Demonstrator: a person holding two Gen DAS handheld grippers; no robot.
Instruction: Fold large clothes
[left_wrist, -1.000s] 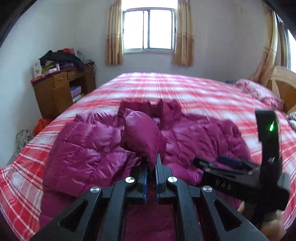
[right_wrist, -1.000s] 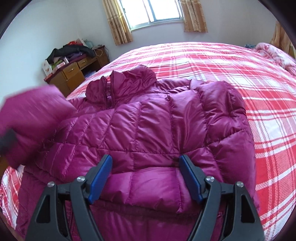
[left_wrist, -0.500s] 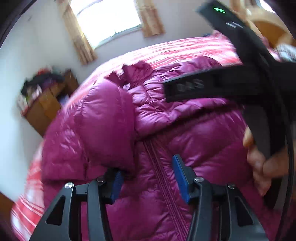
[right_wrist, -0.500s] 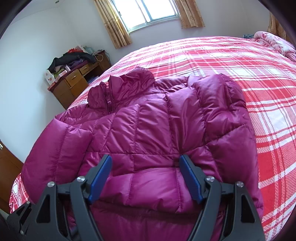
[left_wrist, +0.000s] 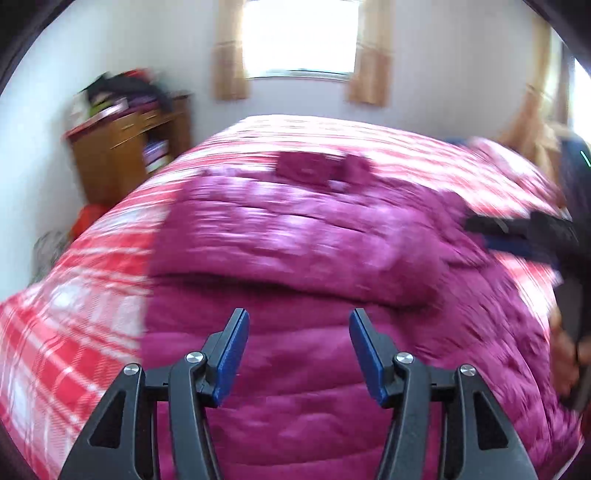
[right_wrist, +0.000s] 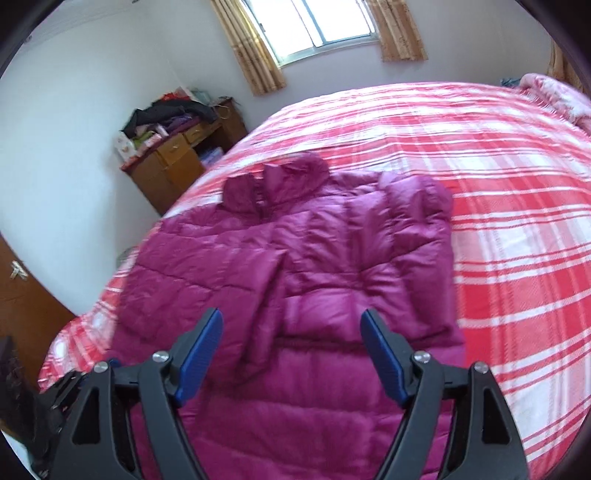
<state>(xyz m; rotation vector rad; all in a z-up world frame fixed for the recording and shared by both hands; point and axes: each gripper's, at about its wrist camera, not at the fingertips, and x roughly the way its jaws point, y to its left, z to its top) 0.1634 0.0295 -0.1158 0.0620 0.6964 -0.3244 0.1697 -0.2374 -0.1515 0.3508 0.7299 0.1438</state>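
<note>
A bedroom with a curtained window (right_wrist: 325, 26) and a cluttered wooden dresser (right_wrist: 173, 162) against the pale wall held a wide bed (right_wrist: 517, 206) under a red-and-white plaid cover, and on that cover lay the magenta down jacket (right_wrist: 332, 258). The jacket's collar (right_wrist: 280, 181) pointed toward the window and its hem ran back under both cameras, so its long axis went from the window side to the near side of the bed. Both sleeves appeared to be folded in across its chest, the dresser-side sleeve (right_wrist: 225, 269) lying as a broad quilted panel over the front. The left gripper (left_wrist: 298, 350) hovered over the hem end of the jacket, its blue pads (left_wrist: 232, 354) parting with nothing between them and only jacket fabric showing beyond. The right gripper (right_wrist: 291, 354) sat at the same hem end, farther from the dresser, its jaws also opening and pinching nothing. In the left wrist view, heavily smeared, the right tool crossed the far edge of the jacket with part of a hand (left_wrist: 565, 354) on its handle. Judging from this layout, the next fold would bring hem to collar along that long axis, and both grippers sat about equally near the hem, each toward its own corner.
</note>
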